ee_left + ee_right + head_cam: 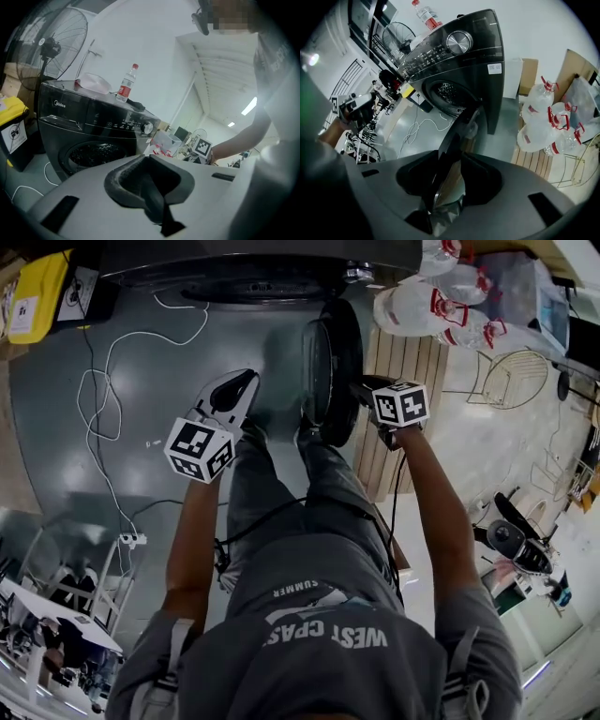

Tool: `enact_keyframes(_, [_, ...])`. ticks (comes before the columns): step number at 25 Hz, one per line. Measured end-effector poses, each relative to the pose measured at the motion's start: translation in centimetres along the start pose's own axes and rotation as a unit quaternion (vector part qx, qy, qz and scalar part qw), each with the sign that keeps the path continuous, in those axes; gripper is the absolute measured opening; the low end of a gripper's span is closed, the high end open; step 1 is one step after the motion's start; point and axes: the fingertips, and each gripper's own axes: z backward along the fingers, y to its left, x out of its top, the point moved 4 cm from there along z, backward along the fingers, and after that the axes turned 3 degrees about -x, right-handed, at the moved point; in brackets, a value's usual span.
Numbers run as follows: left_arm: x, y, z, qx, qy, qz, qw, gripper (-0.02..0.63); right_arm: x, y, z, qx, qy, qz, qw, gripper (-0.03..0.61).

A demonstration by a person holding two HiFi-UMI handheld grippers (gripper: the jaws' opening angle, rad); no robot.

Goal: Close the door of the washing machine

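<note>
The dark front-loading washing machine (253,277) (89,126) (459,70) stands with its drum mouth (93,152) (450,96) uncovered. Its round door (323,362) (457,140) is swung out towards me and shows edge-on. My right gripper (361,395) (445,187) is at the door's outer rim. The rim runs between its jaws, which stand wide with a dark gap beside it. My left gripper (239,385) (157,187) hangs in the air left of the door. It points at the machine's front, its pads together with nothing in them.
Several big water jugs (441,301) (543,126) sit on a wooden pallet (394,371) right of the machine. A white cable (103,399) loops over the grey floor at left, near a yellow bin (37,292) (14,131). A bottle (126,83) stands on the machine's top.
</note>
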Motion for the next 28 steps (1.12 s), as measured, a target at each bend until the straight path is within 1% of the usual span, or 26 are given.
enact_keyframes(7, [-2.0, 1.7, 1.2, -0.005, 0.01, 0.016, 0.9998, 0.021, 1.5, 3.7, -1.6, 0.024, -0.01, -0.061, 0.998, 0.172])
enact_keyframes(11, [-3.5, 2.6, 1.4, -0.004, 0.015, 0.026, 0.9995, 0.021, 2.3, 5.0, -2.8, 0.032, -0.013, -0.076, 0.996, 0.17])
enact_keyframes(18, [-5.6, 4.2, 1.0, -0.006, 0.03, 0.028, 0.9991, 0.021, 5.5, 7.7, -4.2, 0.043, -0.025, -0.101, 0.994, 0.173])
enact_keyframes(23, [-6.9, 5.4, 0.4, -0.005, 0.044, 0.022, 0.9988, 0.021, 7.6, 9.3, -5.4, 0.046, -0.036, -0.124, 0.991, 0.172])
enact_keyframes(28, [-8.5, 6.8, -0.9, 0.001, 0.073, -0.002, 0.9973, 0.021, 9.6, 10.2, -6.2, 0.044, -0.045, -0.142, 0.988, 0.172])
